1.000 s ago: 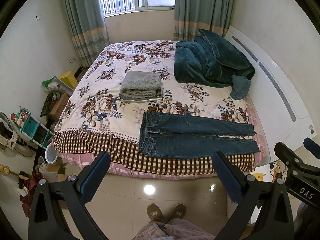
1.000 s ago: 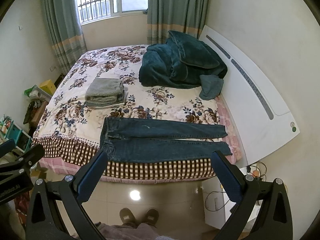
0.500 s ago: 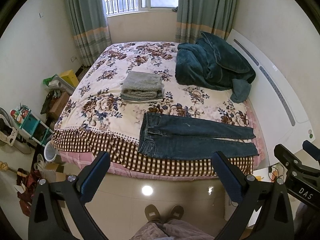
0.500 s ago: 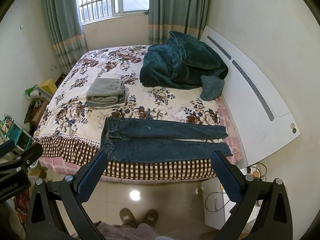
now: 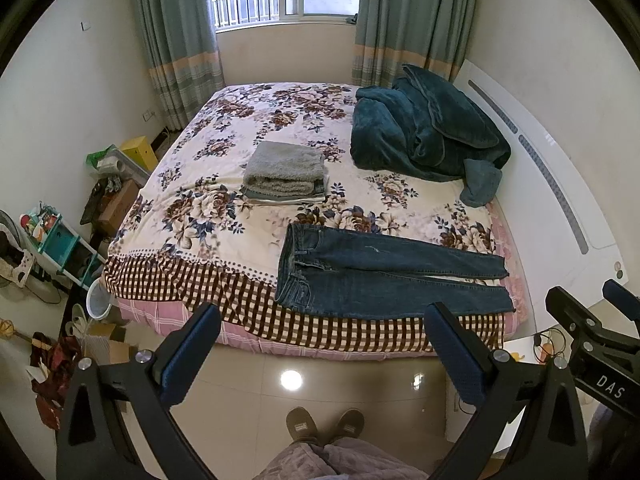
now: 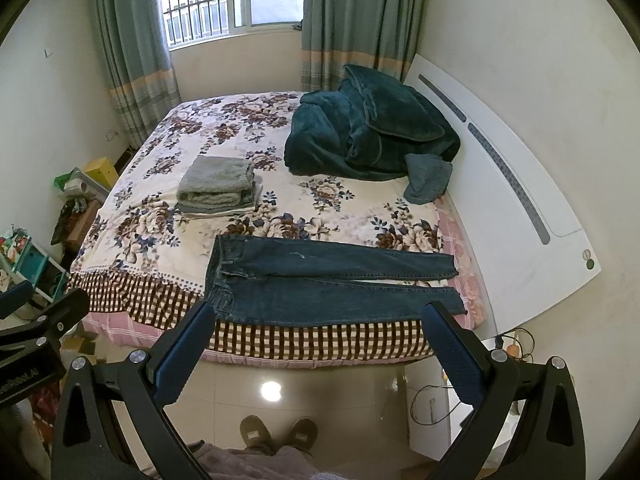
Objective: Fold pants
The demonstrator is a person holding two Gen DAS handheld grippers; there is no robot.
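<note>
So both claws are just hanging over the tiled floor, well short of the bed (image 5: 256, 128). The left gripper (image 5: 320, 340) has its blue pads spread wide with nothing between them, and the right gripper (image 6: 318, 340) is the same deal, wide apart and holding nothing. The jeans (image 5: 380, 276) are laid out flat along the near edge of the mattress, waistband toward the left, both legs running out to the right side by side, partly over the checkered border of the floral bedspread. Behind them sits a folded stack of clothes (image 5: 286, 174) topped with something gray and fuzzy, and a rumpled teal blanket (image 5: 424, 132) is piled by the white headboard (image 5: 560, 184).
</note>
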